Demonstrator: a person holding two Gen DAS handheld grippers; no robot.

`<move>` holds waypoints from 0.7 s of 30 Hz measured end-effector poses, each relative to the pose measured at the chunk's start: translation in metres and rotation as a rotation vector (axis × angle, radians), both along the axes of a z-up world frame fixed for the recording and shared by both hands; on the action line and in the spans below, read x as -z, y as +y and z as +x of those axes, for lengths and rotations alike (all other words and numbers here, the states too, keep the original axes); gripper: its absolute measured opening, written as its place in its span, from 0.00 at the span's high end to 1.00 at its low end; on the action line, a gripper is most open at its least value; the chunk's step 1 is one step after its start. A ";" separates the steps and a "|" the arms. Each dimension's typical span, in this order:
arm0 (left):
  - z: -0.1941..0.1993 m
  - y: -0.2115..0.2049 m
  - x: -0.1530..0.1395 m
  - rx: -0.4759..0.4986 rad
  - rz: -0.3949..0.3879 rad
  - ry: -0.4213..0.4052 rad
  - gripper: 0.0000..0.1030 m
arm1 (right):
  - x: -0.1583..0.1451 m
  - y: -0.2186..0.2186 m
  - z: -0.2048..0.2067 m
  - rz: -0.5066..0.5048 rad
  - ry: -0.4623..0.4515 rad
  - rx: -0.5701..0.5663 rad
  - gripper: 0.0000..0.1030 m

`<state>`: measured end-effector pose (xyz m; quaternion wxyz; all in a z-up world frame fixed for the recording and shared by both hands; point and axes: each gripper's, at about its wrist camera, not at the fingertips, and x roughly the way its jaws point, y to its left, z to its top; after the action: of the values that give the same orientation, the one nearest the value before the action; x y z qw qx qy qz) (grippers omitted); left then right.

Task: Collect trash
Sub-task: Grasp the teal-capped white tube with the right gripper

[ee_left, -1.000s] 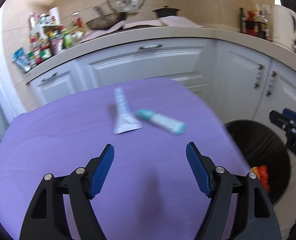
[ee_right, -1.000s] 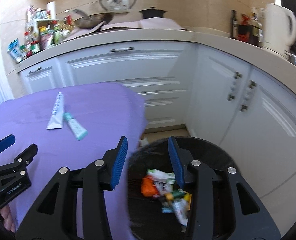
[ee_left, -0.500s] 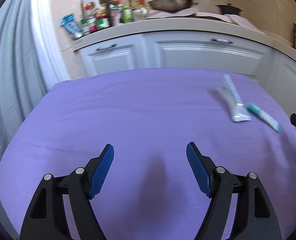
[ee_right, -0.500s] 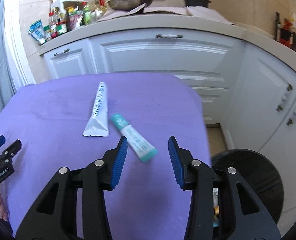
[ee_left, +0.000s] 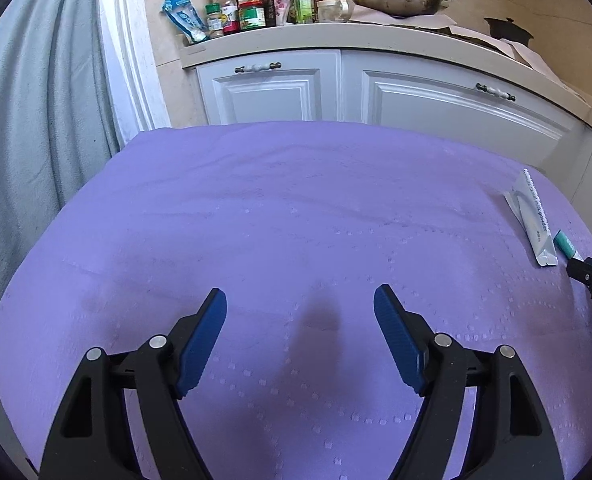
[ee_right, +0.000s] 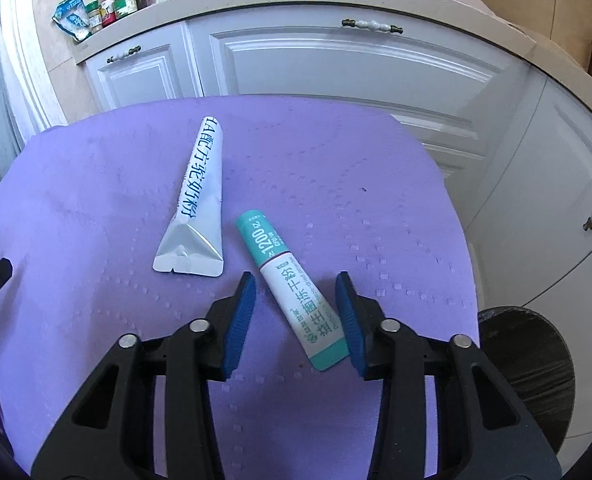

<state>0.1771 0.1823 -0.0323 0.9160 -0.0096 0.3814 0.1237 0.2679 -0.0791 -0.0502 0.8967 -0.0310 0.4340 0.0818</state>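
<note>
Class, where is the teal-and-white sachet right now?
In the right wrist view, the teal-and-white sachet lies on the purple cloth between the open right tool, right of the silver sachet.

Purple-clothed table (ee_right: 376, 200), a white sachet (ee_right: 198, 200) and a teal-and-white sachet (ee_right: 292, 288) side by side upon it.

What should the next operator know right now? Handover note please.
Right tool: open, jaws on either side of the teal-and-white packet, not closed on it.
Left tool: open, holding nothing, over bare purple tablecloth.
White packet lies flat on the cloth just left of the teal one, apart from it.
Trash bin stands on the floor off the table's right edge; its contents are not visible.
Done: nothing gripped at this moment.
Left: close on the teal packet, drop it in the bin, then likely the same for the white packet.
</note>
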 end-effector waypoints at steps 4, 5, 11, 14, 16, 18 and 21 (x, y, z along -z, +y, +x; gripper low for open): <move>0.004 -0.002 0.000 0.015 -0.002 0.000 0.28 | 0.000 0.000 -0.002 -0.019 -0.004 -0.012 0.83; 0.005 -0.003 0.000 0.018 -0.001 0.001 0.28 | 0.000 0.000 -0.003 -0.025 -0.008 -0.016 0.83; 0.009 -0.012 -0.002 0.044 -0.005 -0.005 0.28 | -0.011 -0.004 -0.012 -0.046 -0.073 0.004 0.85; 0.013 -0.024 -0.004 0.069 -0.010 -0.009 0.28 | -0.017 -0.010 -0.014 -0.052 -0.103 0.021 0.85; 0.016 -0.034 -0.005 0.093 -0.014 -0.011 0.28 | -0.022 -0.017 -0.016 -0.055 -0.122 0.037 0.85; 0.019 -0.047 -0.007 0.124 -0.013 -0.014 0.28 | -0.027 -0.026 -0.017 -0.059 -0.138 0.054 0.85; 0.026 -0.068 -0.009 0.169 -0.006 -0.018 0.28 | -0.031 -0.040 -0.017 -0.063 -0.154 0.080 0.85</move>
<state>0.2028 0.1142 -0.0232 0.9266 0.0189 0.3729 0.0446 0.2508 -0.1192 -0.0192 0.9284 -0.0477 0.3672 0.0295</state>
